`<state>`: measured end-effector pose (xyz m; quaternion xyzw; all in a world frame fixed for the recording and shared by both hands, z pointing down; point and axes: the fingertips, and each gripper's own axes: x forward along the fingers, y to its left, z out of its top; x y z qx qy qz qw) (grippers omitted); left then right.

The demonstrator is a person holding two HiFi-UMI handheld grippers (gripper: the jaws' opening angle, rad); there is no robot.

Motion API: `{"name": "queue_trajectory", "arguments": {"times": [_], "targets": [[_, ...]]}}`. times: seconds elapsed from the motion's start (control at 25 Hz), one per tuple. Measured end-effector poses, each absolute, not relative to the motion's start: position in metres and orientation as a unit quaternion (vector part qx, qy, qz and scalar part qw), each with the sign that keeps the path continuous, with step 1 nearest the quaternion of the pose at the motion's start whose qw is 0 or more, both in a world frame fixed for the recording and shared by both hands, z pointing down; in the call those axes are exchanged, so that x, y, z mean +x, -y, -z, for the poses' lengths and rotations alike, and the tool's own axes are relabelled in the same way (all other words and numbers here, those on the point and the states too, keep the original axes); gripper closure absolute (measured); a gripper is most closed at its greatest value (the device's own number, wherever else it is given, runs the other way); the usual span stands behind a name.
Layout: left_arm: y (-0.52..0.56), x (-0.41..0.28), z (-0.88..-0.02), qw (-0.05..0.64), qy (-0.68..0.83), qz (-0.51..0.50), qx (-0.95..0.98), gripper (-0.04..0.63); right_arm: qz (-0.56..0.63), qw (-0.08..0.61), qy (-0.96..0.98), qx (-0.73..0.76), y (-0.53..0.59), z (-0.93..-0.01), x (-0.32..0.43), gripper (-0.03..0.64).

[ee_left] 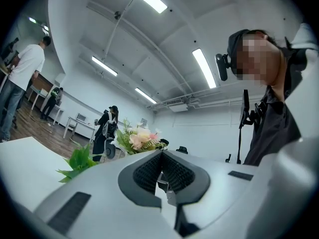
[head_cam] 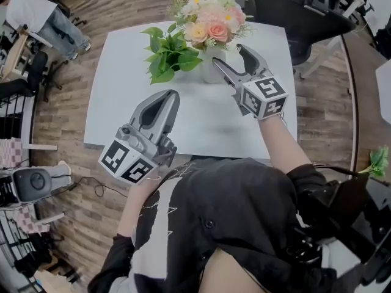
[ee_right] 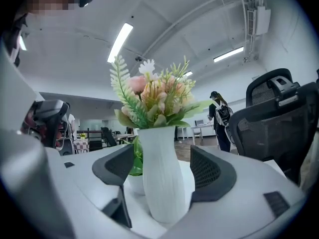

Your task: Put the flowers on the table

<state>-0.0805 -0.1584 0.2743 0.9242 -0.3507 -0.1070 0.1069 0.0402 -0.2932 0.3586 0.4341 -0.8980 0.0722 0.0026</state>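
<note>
A bouquet of pink and cream flowers (head_cam: 211, 14) stands in a ribbed white vase (head_cam: 211, 67) at the far middle of the white table (head_cam: 134, 115). My right gripper (head_cam: 229, 55) is open, its jaws on either side of the vase. In the right gripper view the vase (ee_right: 160, 176) stands upright between the pads (ee_right: 212, 168), with a gap on both sides. A green leafy plant (head_cam: 170, 54) in a small white pot sits just left of the vase. My left gripper (head_cam: 166, 96) hangs shut over the table's near left with nothing in it; its view shows the jaws (ee_left: 160, 171) closed together.
A black mesh office chair (head_cam: 293, 11) stands behind the table's far right corner. People (head_cam: 43, 11) stand on the wooden floor at the far left. A loose green sprig (head_cam: 377, 160) lies off to the right. The table's front edge is near my body.
</note>
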Motion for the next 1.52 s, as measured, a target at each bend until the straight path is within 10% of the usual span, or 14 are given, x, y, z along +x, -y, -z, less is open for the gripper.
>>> {"name": "queue_trajectory", "arguments": {"times": [1.52], "targets": [[0.051,-0.026,-0.313,0.143,0.385,0.090,0.907,0.581,-0.086,0.063,0.922,0.372,0.108,-0.357,0.075,0.391]]}}
